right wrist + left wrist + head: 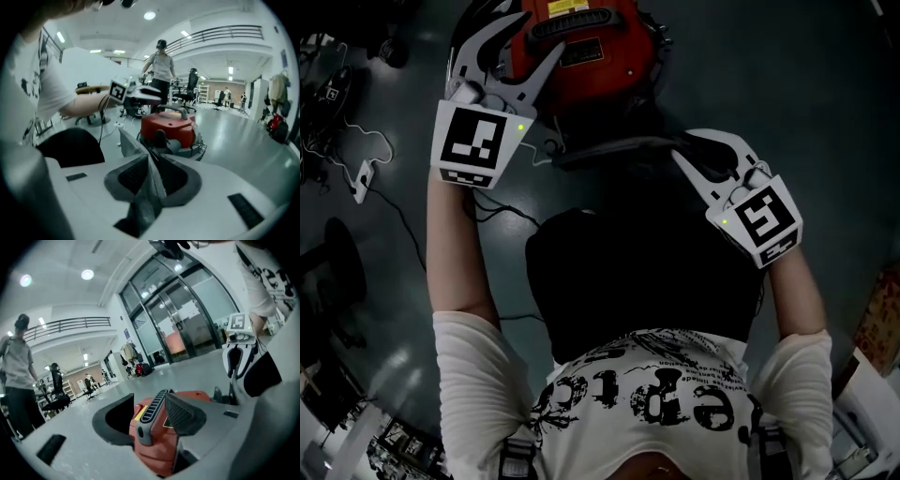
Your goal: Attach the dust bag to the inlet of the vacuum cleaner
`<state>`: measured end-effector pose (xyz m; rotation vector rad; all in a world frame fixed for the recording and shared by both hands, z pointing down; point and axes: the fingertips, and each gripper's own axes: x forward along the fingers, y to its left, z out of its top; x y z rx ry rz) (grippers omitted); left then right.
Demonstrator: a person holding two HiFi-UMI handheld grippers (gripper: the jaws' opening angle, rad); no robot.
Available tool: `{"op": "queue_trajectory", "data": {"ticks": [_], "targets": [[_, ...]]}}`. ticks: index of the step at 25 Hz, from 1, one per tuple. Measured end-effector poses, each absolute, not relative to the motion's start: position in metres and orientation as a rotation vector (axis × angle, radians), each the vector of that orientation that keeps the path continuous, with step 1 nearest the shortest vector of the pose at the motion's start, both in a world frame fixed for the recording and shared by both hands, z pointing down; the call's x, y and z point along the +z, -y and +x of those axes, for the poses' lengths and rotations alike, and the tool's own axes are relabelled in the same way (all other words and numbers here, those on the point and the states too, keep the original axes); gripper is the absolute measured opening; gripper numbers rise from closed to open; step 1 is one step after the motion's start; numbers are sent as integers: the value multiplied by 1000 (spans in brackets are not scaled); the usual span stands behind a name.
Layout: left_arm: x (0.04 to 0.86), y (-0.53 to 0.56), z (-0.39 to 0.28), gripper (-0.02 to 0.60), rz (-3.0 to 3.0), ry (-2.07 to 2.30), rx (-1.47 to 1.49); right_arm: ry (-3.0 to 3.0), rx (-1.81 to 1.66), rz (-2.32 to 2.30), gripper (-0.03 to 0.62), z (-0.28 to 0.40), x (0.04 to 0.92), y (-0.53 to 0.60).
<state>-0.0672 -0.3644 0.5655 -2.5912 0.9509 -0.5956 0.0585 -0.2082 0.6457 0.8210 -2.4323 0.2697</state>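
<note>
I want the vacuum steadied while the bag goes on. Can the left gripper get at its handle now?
Probably yes: the left gripper is open, and the grey ribbed handle of the red vacuum cleaner shows straight ahead between its jaws, nothing in the way.

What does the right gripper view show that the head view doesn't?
Right gripper view only: the right hand-held gripper's jaws pinched shut on a fold of grey dust bag fabric, and a bystander standing behind. Head view only: that gripper's marker cube and the person's right forearm. Both: the red vacuum cleaner and the open left hand-held gripper.
</note>
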Motion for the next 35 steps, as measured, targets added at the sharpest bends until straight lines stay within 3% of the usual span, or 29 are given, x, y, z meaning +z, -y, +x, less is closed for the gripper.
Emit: {"op": "queue_trajectory", "data": {"ticks": [5, 8, 12, 14, 23, 35], "targets": [[516, 328, -96, 193, -2771, -1290, -77, 2618, 365, 1100, 57, 85, 576, 226], [506, 308, -105, 190, -2768, -1447, 71, 2647, 285, 1305, 55, 90, 548, 243], [501, 282, -122, 34, -2670, -1715, 177, 2667, 178, 1550, 30, 93, 517, 253], [496, 272, -129, 5, -2567, -1777, 163, 2667, 144, 1636, 14, 94, 504, 255], [439, 258, -120, 5, -2592, -1887, -44, 2614, 8, 1678, 2, 91, 426, 256], [140, 149, -93, 5, -2695, -1894, -161, 2544, 21, 1619, 2, 99, 129, 159]]}}
